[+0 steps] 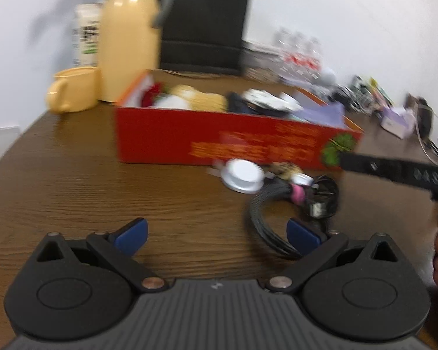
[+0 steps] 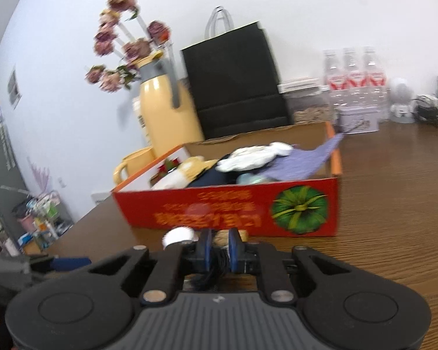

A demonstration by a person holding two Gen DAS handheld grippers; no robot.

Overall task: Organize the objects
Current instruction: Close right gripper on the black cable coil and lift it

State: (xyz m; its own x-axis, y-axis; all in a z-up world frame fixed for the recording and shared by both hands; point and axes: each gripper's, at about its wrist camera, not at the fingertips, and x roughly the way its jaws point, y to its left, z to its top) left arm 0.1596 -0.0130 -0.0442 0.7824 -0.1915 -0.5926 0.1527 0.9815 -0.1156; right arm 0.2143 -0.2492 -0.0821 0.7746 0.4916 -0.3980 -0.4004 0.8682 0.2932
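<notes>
A red cardboard box (image 1: pixel 219 143) (image 2: pixel 233 207) full of cloths and soft items stands on the wooden table (image 1: pixel 73 180). In front of it lie a white round lid (image 1: pixel 243 175) (image 2: pixel 178 236), a coiled black cable (image 1: pixel 262 218) and a small pink piece (image 1: pixel 297 194). My left gripper (image 1: pixel 217 236) is open above the table, with the cable's loop by its right pad. My right gripper (image 2: pixel 219 250) is shut on strands of the black cable just before the box. One of its fingers (image 1: pixel 394 170) reaches in from the right in the left wrist view.
A yellow thermos jug (image 1: pixel 128 43) (image 2: pixel 166 116) and a yellow mug (image 1: pixel 73 89) (image 2: pixel 131 163) stand left of the box. Behind it are a black paper bag (image 1: pixel 204 29) (image 2: pixel 233 81), water bottles (image 2: pixel 353 73), a tin (image 2: pixel 359 119) and clutter at the far right.
</notes>
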